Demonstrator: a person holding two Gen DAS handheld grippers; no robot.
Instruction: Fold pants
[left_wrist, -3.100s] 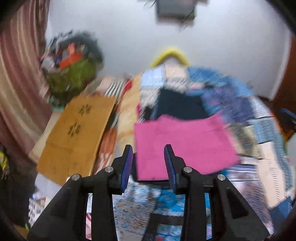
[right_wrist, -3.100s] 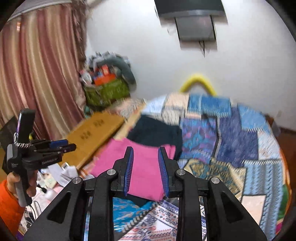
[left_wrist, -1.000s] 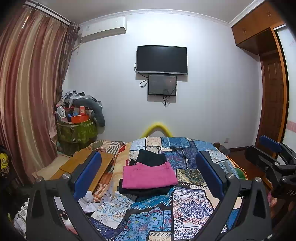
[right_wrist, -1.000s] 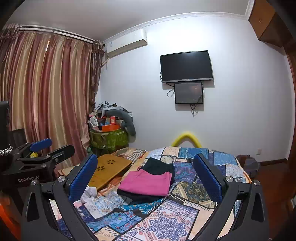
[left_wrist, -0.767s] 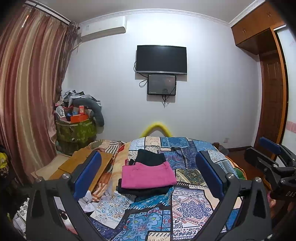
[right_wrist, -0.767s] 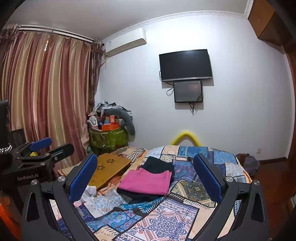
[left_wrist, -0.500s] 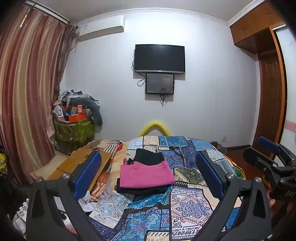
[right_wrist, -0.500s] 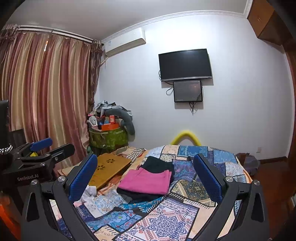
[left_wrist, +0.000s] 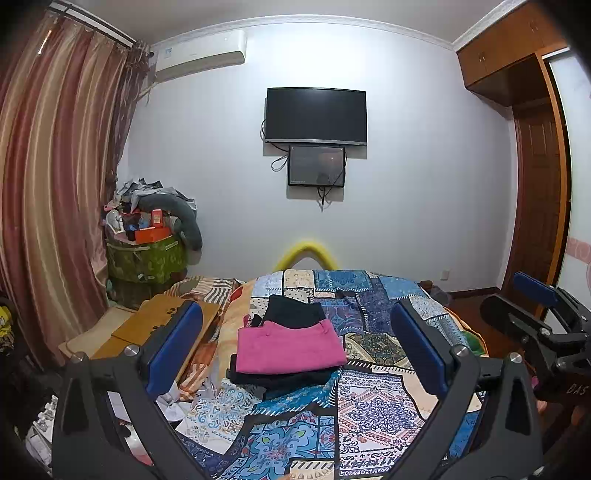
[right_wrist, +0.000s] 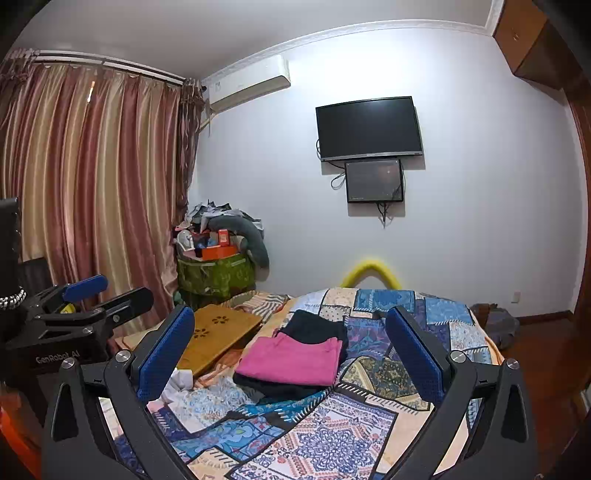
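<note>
Folded pink pants (left_wrist: 288, 350) (right_wrist: 291, 362) lie on top of a stack of folded dark garments (left_wrist: 291, 314) (right_wrist: 317, 328) on the patchwork bedspread (left_wrist: 369, 402) (right_wrist: 325, 435). My left gripper (left_wrist: 295, 354) is open, held back from the stack with nothing between its blue pads. The right gripper (right_wrist: 288, 354) also stands wide open and empty, well short of the stack. In the left wrist view the right gripper (left_wrist: 535, 317) shows at the right edge; in the right wrist view the left gripper (right_wrist: 85, 306) shows at the left edge.
A wooden lap table (right_wrist: 218, 336) (left_wrist: 162, 321) lies left of the bed. A green hamper piled with clutter (left_wrist: 146, 254) (right_wrist: 216, 271) stands by the striped curtain (right_wrist: 92, 206). A yellow foam arch (left_wrist: 306, 253) rises behind the bed. A TV (left_wrist: 316, 114) hangs on the far wall, a wooden door (left_wrist: 535, 206) at right.
Three seconds ago both grippers were narrowly parted right over the pink pants. They have pulled back and up and opened wide. Over the last second the view has hardly shifted.
</note>
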